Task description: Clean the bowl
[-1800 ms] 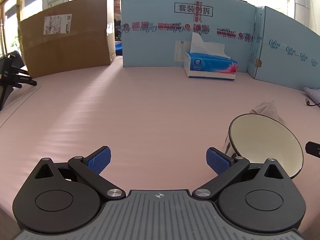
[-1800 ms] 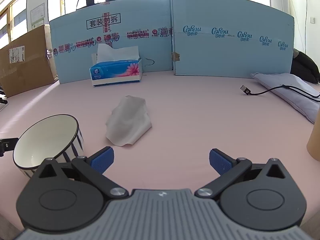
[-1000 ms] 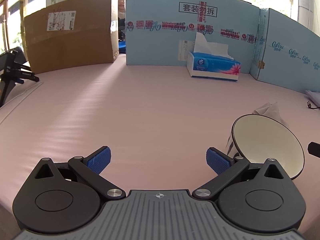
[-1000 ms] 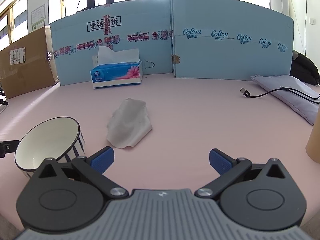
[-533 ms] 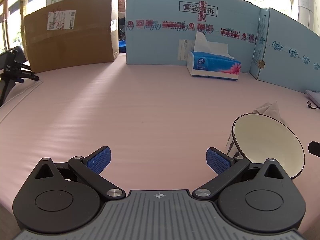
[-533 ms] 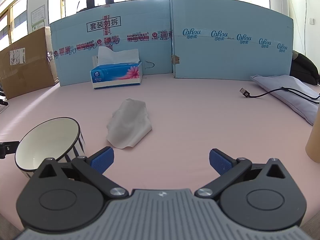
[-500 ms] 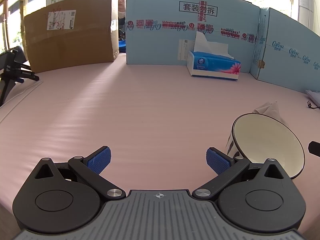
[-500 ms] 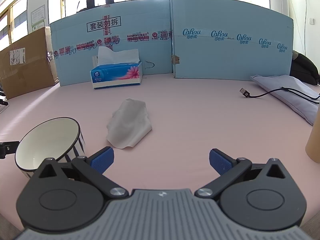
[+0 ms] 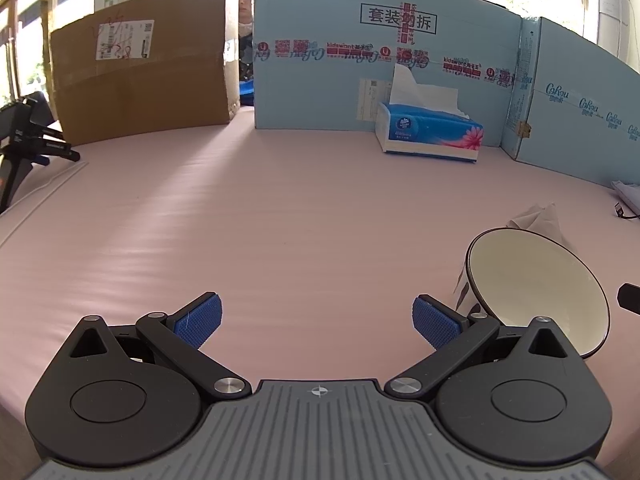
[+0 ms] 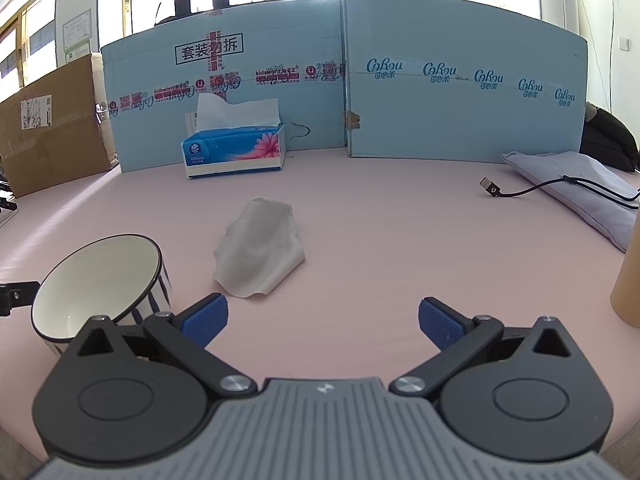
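A cream bowl (image 9: 536,288) with a dark rim and striped outside stands on the pink table between the two grippers; the right wrist view has the bowl (image 10: 100,280) at lower left. A crumpled white tissue (image 10: 260,252) lies just beyond it, and its tip (image 9: 540,218) peeks over the bowl in the left wrist view. My left gripper (image 9: 318,320) is open, empty, with the bowl to the right of its right finger. My right gripper (image 10: 324,322) is open and empty too, the bowl beside its left finger and the tissue ahead and to the left.
A blue tissue box (image 10: 234,148) stands at the back against light-blue cardboard panels (image 10: 440,80). A brown carton (image 9: 140,80) is at back left, a black tripod (image 9: 24,140) at far left. A USB cable (image 10: 520,190), a grey pouch (image 10: 580,180) and a tan cylinder (image 10: 628,280) lie right.
Both grippers stay open and nearly still. The left view shifted slightly about a second ago and has held since; bowl and tissue have not moved.
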Motion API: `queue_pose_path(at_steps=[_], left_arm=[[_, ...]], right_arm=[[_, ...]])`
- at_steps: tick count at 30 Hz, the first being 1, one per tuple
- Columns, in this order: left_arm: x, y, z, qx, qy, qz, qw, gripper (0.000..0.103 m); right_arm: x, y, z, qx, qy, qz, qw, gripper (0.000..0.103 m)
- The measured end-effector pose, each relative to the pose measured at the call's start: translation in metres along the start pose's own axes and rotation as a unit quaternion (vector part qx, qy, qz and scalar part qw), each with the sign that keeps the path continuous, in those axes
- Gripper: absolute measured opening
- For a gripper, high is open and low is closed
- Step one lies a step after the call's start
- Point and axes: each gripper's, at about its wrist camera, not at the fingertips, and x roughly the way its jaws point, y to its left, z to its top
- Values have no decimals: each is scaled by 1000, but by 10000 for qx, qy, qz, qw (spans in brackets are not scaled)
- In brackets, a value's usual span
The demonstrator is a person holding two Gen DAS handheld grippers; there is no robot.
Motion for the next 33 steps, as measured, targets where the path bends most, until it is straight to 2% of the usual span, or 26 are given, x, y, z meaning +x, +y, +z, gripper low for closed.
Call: queue_pose_path(at_steps=[33], left_arm=[[-2, 0, 1, 57, -20, 2, 10000, 103]], right_arm=[[-2, 2, 5, -49, -24, 17, 10000, 103]])
